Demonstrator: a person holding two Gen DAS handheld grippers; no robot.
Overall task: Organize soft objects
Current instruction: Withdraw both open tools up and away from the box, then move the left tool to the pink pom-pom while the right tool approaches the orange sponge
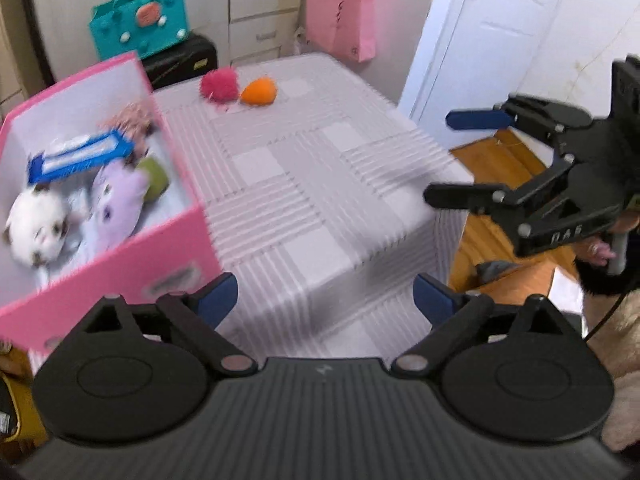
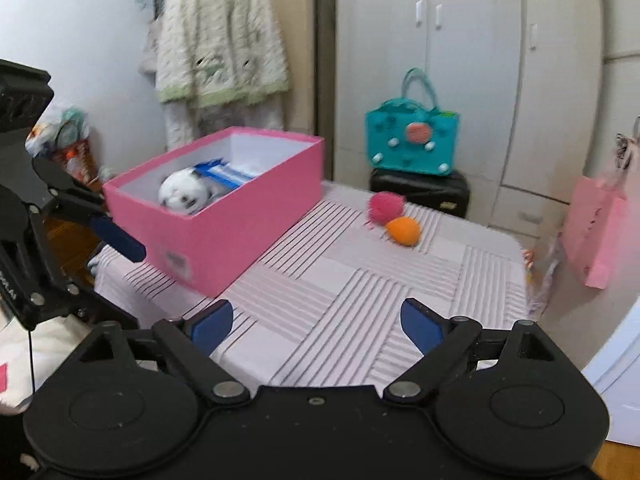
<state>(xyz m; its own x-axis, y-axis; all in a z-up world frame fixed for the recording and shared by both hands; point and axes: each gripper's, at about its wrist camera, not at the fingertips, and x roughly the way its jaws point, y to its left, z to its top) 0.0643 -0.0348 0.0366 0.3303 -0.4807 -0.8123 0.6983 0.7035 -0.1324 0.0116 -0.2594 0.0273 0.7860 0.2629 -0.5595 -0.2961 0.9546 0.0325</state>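
Both claws wide, nothing between the pads: left claw (image 1: 325, 300), right claw (image 2: 316, 322). Pink box (image 2: 224, 236) at 10 o'clock on table (image 2: 360, 296), holding what looks like a white plush (image 2: 182, 196), blurred. Pink pom-pom (image 2: 386, 206) touches orange ball (image 2: 403, 231) at 1 o'clock.

A teal handbag (image 2: 412, 142) sits on a black case (image 2: 420, 190) right of centre in the right wrist view, before pale wardrobe doors (image 2: 480, 60). A cream quilted garment (image 2: 220, 36) hangs upper left. A pink paper bag (image 1: 344, 20) hangs top centre in the left wrist view, beside a white door (image 1: 480, 40). Wooden flooring (image 1: 496, 160), blurred, probably parquet, shows at right.
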